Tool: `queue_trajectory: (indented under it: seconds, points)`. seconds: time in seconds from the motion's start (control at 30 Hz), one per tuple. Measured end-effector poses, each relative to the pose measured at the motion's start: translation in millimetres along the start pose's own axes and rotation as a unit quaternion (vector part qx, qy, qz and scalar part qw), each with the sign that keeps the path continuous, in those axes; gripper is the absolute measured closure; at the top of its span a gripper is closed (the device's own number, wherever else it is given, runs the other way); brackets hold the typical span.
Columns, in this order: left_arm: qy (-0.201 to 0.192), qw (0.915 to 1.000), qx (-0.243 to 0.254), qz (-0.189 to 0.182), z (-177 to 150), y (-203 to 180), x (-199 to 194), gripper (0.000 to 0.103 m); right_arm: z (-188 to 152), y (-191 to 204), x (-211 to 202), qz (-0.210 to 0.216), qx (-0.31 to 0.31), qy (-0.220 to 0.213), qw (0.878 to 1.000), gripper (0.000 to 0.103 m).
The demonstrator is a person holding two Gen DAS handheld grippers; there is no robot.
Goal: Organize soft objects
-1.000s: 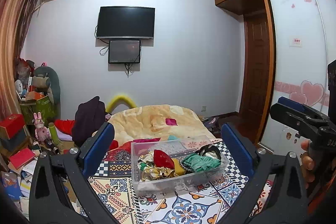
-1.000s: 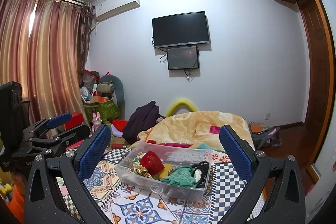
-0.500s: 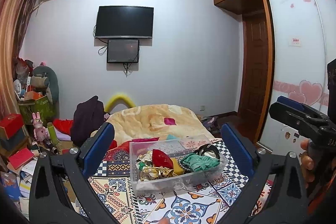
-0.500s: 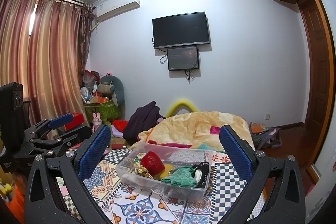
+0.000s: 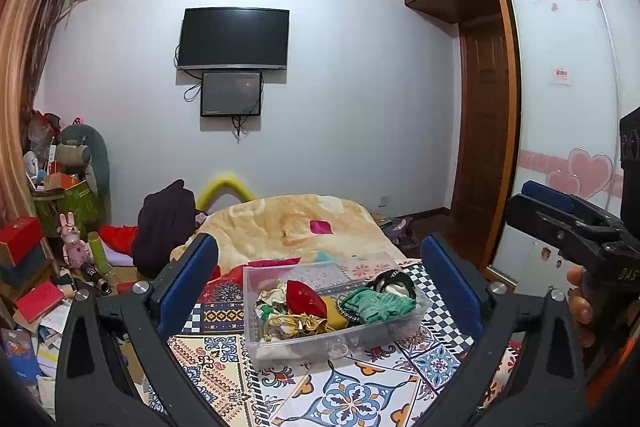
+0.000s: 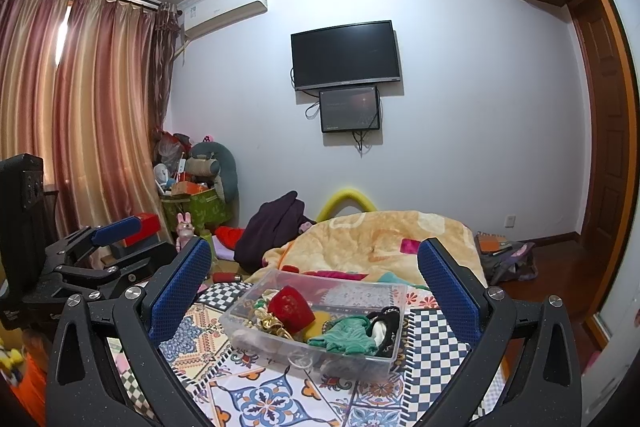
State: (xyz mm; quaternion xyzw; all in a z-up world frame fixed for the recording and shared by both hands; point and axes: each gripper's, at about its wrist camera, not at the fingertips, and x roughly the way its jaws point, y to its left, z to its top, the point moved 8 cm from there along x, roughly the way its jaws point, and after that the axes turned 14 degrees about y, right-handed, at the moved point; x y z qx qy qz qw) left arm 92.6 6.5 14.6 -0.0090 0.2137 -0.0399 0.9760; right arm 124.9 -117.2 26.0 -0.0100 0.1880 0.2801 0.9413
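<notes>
Clear plastic bin (image 5: 256, 311) with red pouch (image 5: 306, 301), green knit cloth (image 5: 378, 307), both grippers' jaws wide open, empty, curtains (image 6: 80, 115) in right view only.

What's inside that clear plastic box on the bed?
The clear box holds a red pouch, a green knitted piece, something black and white and gold fabric. Whatever lies beneath the pile is covered.

A bed (image 5: 224, 359) covered by a patterned spread carries a clear plastic bin (image 5: 256, 341) at its centre. At twelve o'clock beyond the bin, a beige blanket (image 5: 288, 223) lies bunched on the bed.
</notes>
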Motion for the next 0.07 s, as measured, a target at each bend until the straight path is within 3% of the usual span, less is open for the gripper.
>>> queue_trajectory:
  seconds: [0.07]
  points:
    - [0.000,1.0000,0.002,-0.002,0.5,0.0,-0.6,0.000,-0.8,-0.5,0.5,0.000,0.001,0.001,1.000,0.000]
